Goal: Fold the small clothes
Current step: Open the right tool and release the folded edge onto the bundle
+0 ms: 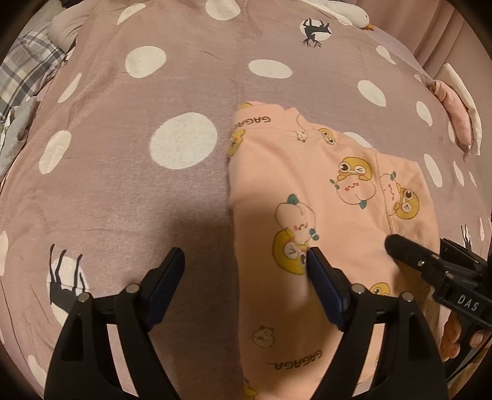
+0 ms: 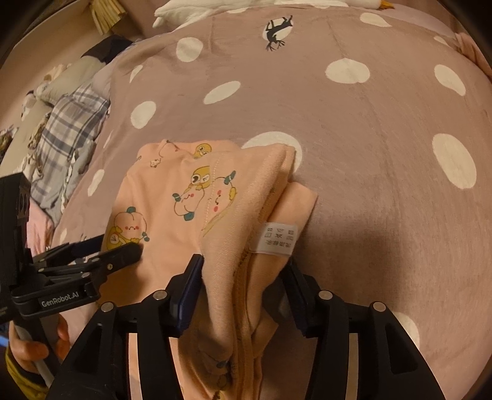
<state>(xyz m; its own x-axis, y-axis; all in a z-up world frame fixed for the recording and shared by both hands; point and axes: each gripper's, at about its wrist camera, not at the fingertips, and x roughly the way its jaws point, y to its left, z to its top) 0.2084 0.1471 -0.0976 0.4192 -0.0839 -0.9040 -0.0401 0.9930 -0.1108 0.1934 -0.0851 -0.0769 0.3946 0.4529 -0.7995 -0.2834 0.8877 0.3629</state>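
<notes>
A small peach garment (image 1: pixel 307 184) printed with cartoon chicks and peaches lies folded on a mauve bedspread (image 1: pixel 138 200) with white dots. My left gripper (image 1: pixel 244 261) stands wide open over the garment's left edge, its right finger resting on the cloth. In the right wrist view the garment (image 2: pixel 160 209) shows a raised fold with a white care label (image 2: pixel 278 238). That fold sits between the fingers of my right gripper (image 2: pixel 243 270), whose jaws are parted and do not clamp it. The left gripper (image 2: pixel 117 246) shows at the left of this view.
A plaid cloth (image 2: pixel 67 132) and other bedding are heaped at the bed's left side. A white plush goose (image 1: pixel 347 12) lies at the far edge. Pink and white folded cloth (image 1: pixel 458 114) sits at the right. A person's hand (image 2: pixel 33 347) holds the left gripper.
</notes>
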